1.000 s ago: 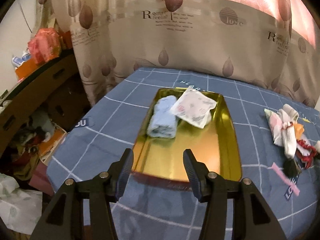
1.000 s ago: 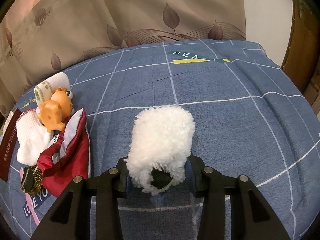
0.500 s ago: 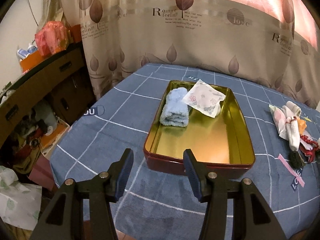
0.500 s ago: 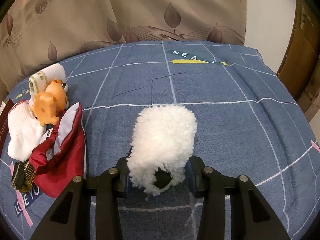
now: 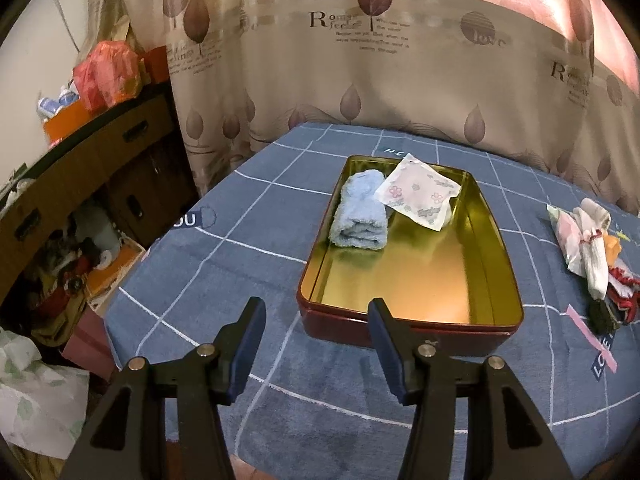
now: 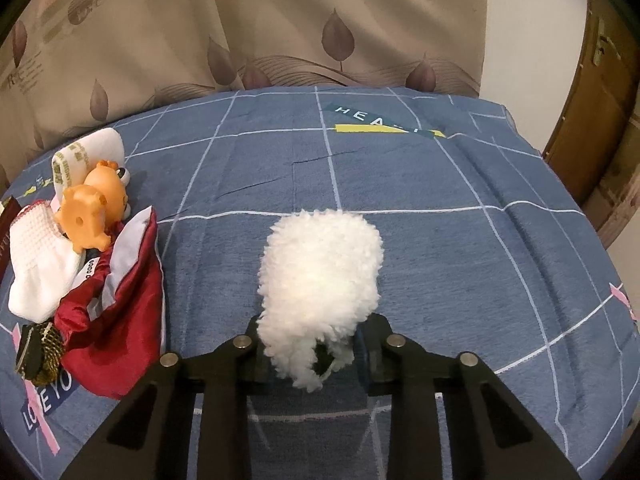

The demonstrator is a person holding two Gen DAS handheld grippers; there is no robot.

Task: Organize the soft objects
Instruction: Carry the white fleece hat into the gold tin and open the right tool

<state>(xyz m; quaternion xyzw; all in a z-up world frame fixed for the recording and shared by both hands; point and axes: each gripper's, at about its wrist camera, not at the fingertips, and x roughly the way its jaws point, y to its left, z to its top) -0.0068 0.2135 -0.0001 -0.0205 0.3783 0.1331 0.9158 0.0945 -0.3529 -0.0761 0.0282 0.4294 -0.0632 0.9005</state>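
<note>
White fluffy plush (image 6: 320, 276), pinched between right gripper (image 6: 316, 350) jaws

The left gripper (image 5: 316, 320) points forward and down, its jaws held wide apart with nothing between them. The right gripper (image 6: 314, 344) also tilts downward; its jaws are closed tight, the pads pressing into the near end of a fluffy white toy (image 6: 320, 272).

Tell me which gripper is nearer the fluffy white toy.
Right. The right gripper is shut on the fluffy white toy; the left gripper hangs open before the gold tin, toy unseen.
</note>
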